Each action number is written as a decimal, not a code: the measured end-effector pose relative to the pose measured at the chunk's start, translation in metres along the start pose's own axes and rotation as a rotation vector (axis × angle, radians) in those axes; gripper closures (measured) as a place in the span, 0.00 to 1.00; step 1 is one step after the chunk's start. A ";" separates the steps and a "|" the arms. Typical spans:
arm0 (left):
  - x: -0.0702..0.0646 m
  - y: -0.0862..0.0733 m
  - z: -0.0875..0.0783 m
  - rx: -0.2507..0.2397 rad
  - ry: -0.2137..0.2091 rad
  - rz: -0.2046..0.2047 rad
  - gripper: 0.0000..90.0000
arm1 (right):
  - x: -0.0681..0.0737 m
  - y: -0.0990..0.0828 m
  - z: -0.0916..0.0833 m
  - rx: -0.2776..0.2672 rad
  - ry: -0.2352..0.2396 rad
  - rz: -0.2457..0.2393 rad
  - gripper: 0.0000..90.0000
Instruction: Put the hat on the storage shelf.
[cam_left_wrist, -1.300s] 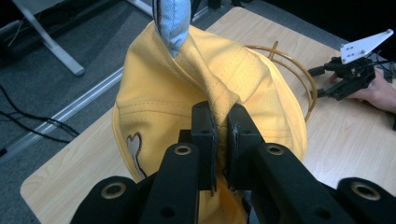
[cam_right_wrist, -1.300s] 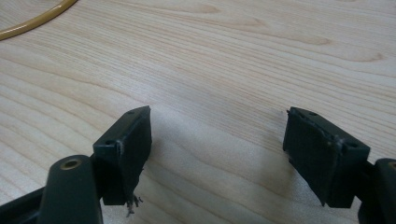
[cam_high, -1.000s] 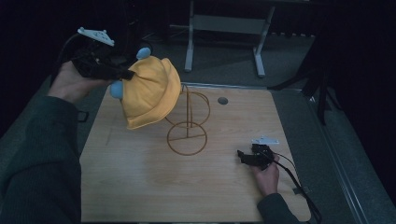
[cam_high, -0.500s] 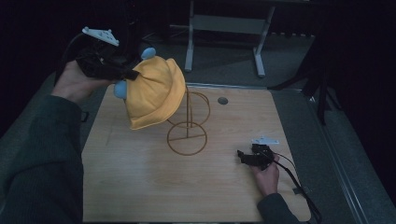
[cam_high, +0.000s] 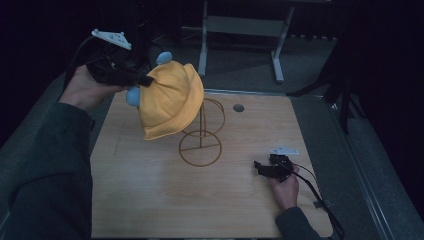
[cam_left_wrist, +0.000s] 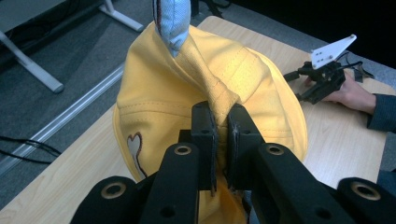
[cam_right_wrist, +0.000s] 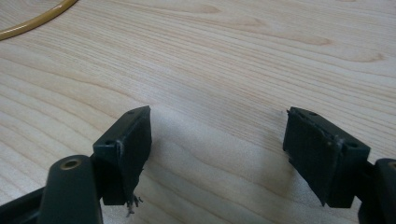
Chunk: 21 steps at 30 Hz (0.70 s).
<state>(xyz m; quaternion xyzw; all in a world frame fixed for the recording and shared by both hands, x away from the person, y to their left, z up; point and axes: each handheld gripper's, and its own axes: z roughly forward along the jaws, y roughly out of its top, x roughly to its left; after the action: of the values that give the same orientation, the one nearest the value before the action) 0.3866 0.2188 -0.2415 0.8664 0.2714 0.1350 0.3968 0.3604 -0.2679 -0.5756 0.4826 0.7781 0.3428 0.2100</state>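
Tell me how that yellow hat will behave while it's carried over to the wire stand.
The yellow hat looks soft and floppy: its cloth bunches into a ridge where the left tool pinches it, and the brim droops. It seems light, since one small pinch holds it aloft. The wire stand is thin with a ring base, so a sideways nudge might tip it.

left gripper (cam_left_wrist: 221, 126), fingers (cam_left_wrist: 204, 135) pinching yellow hat (cam_left_wrist: 261, 88)
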 end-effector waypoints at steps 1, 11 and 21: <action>0.000 0.000 0.000 0.000 -0.001 0.003 0.93 | 0.000 0.000 0.000 0.000 0.000 0.000 0.26; -0.004 0.003 0.000 -0.024 -0.028 0.008 0.93 | 0.000 0.000 0.000 0.000 0.000 0.000 0.26; -0.009 0.009 0.008 -0.004 -0.026 0.023 0.93 | 0.000 0.000 0.000 0.000 0.000 0.000 0.26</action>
<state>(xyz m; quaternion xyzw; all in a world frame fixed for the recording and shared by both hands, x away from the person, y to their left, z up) 0.3864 0.2041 -0.2403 0.8704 0.2559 0.1289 0.4005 0.3604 -0.2679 -0.5756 0.4825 0.7782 0.3427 0.2100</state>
